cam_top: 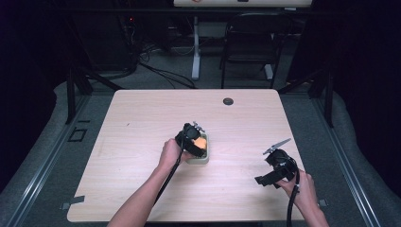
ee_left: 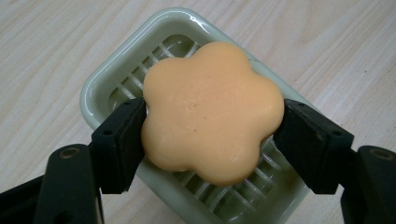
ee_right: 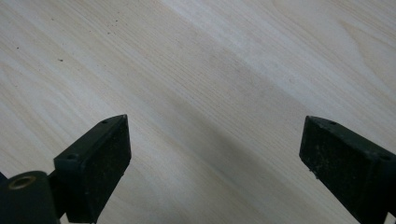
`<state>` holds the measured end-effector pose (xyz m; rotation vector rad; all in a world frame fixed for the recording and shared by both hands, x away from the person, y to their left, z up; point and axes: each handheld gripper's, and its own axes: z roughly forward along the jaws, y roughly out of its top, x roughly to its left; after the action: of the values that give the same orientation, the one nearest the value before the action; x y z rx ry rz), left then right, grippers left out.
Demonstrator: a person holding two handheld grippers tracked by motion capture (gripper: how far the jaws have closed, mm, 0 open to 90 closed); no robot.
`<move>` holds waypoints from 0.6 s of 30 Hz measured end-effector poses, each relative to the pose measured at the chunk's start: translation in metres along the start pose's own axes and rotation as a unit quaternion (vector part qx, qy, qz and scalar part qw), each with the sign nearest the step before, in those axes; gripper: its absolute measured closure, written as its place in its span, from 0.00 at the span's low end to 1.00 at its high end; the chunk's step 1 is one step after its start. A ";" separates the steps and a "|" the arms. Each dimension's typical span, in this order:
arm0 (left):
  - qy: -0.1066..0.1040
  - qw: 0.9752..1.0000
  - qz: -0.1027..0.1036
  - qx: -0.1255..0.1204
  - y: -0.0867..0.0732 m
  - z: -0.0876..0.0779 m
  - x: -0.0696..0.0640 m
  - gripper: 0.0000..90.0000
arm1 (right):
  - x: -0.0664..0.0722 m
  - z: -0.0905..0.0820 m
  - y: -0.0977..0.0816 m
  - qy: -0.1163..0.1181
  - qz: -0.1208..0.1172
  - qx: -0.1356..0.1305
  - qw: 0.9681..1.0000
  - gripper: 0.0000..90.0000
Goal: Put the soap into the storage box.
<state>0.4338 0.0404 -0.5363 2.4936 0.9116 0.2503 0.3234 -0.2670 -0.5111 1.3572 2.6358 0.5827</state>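
An orange flower-shaped soap (ee_left: 212, 112) is pinched between both black pads of my left gripper (ee_left: 212, 140), just above a pale green ribbed soap dish (ee_left: 102, 88). From above, the left gripper (cam_top: 196, 142) and the soap (cam_top: 200, 142) sit over the dish (cam_top: 201, 160) near the table's middle. My right gripper (cam_top: 268, 179) rests low at the table's right front. Its jaws stand wide apart over bare wood, and its midpoint (ee_right: 215, 163) has nothing in it.
The light wooden table (cam_top: 142, 142) has a small dark round cap (cam_top: 228, 101) near its far edge. Behind the table stand a black chair (cam_top: 250, 42) and a white table leg (cam_top: 195, 47), with cables on the floor.
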 end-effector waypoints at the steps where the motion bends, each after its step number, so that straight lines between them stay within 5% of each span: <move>1: 0.001 1.000 0.001 0.000 0.000 0.000 0.000 0.30 | 0.000 0.000 0.000 0.000 0.000 0.000 1.000 0.09; 18: 0.019 1.000 0.003 0.007 0.000 0.000 -0.002 0.26 | 0.000 0.000 0.000 -0.002 -0.004 0.004 1.000 0.09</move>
<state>0.4323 0.0387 -0.5367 2.5134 0.9240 0.2949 0.3232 -0.2670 -0.5108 1.3476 2.6421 0.5694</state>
